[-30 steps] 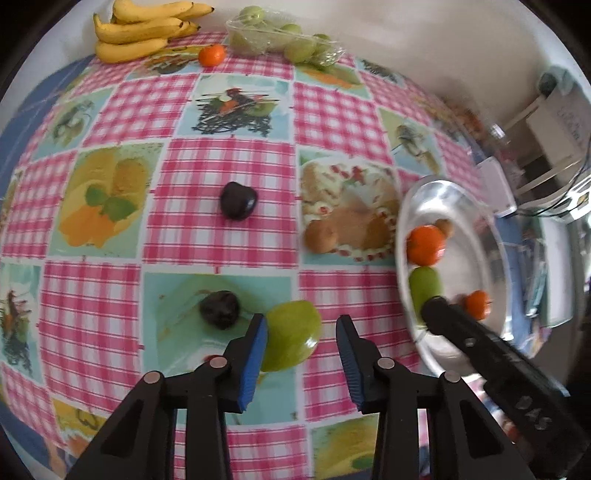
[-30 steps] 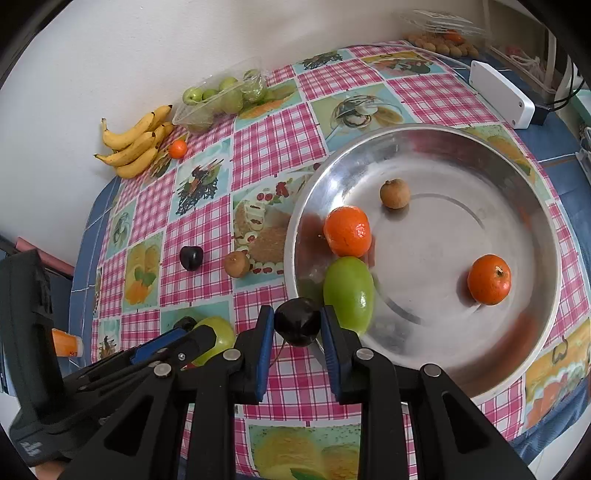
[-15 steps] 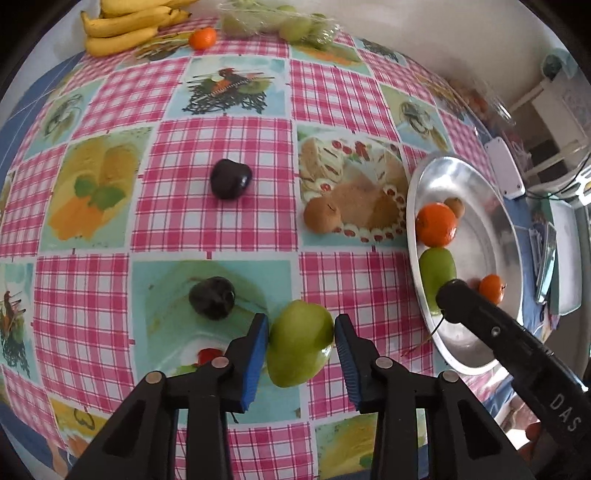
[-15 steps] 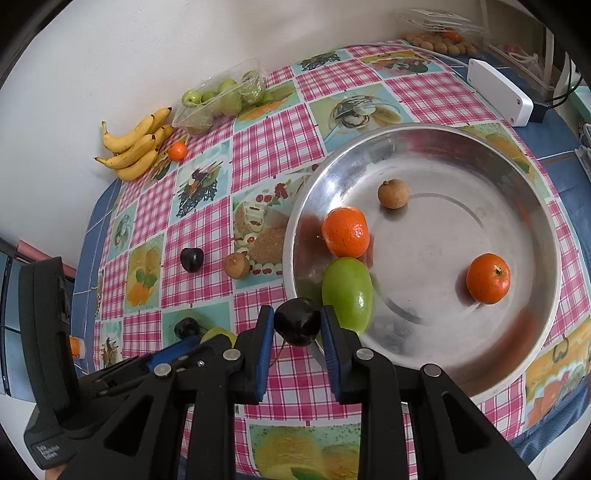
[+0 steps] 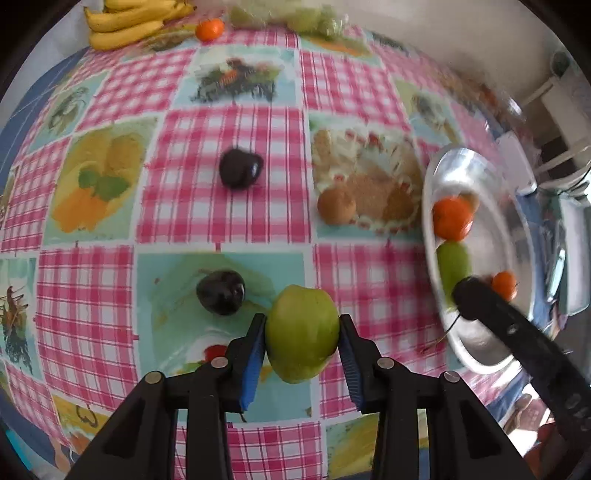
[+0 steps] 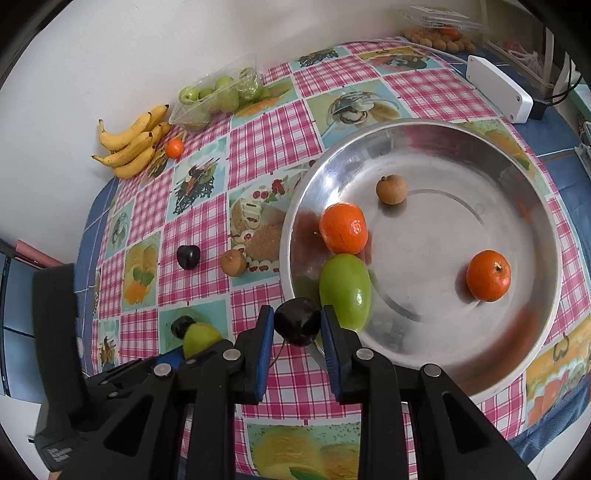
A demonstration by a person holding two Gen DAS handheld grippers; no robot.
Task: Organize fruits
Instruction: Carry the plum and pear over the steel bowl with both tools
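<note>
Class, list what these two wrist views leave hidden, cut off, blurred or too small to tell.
- Left wrist view: bananas cut off by the top edge.
- Left wrist view: metal bowl contents blurred, partly behind the right tool's black body.
- Right wrist view: dark fruit half hidden behind the green fruit.
- Right wrist view: far-corner fruits too small.

A second ago the green fruit [image 5: 302, 334] lies on the table between the blue pads of the left gripper [image 5: 302, 339], and the pads do not touch it. Now both pads press on its sides. The left gripper is down closer over it, so the fruit looks bigger and sits in the middle. In the right view, the left gripper [image 6: 207, 350] now hides more of the green fruit [image 6: 201, 338].
</note>
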